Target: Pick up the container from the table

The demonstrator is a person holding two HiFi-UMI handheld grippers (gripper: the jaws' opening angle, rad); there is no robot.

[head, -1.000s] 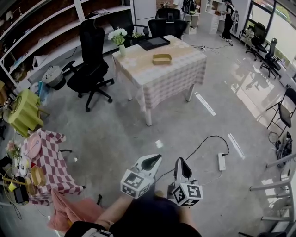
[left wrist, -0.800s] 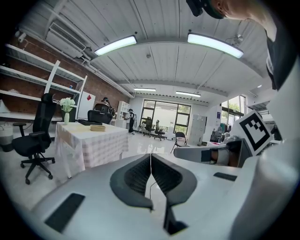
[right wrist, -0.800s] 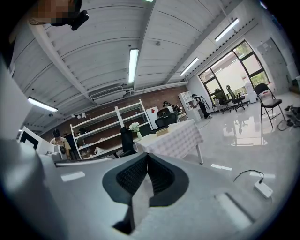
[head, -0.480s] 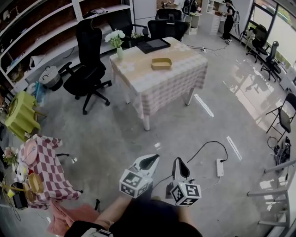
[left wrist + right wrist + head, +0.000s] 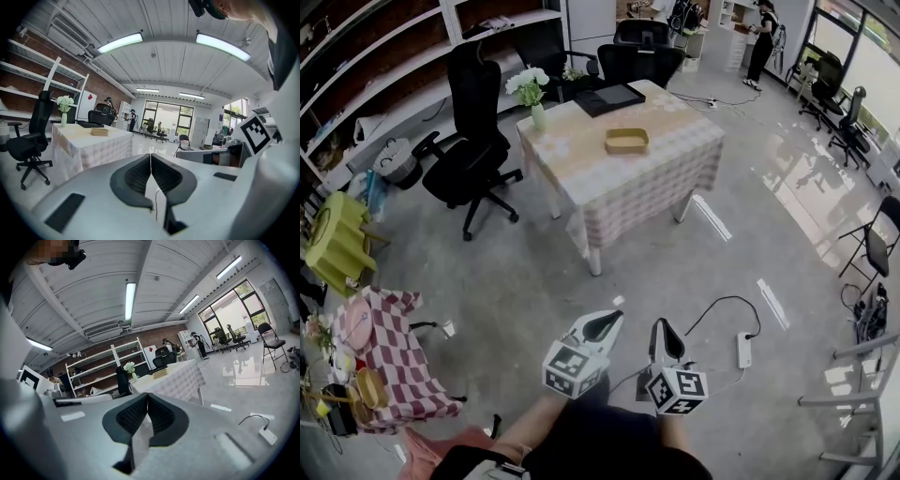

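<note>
Fingers (image 5: pixel 136 176) of left gripper (image 5: pixel 602 327) and right gripper (image 5: pixel 667 339) meet, empty, likely for approach; the container (image 5: pixel 626 141) rests on the far table (image 5: pixel 666 161).

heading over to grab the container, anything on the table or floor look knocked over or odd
Nothing on the table looks disturbed: the container sits flat and the vase stands upright. The one oddity: a power strip and cable loose on the floor.

2 white-shelled grippers are carried: the left gripper (image 5: pixel 606 324) and the right gripper (image 5: pixel 667 331). Each is fitted with black ribbed pads (image 5: pixel 136 177) and a white cube (image 5: pixel 573 368) printed with black square markers. Dark clothing (image 5: pixel 609 452) is worn.
</note>
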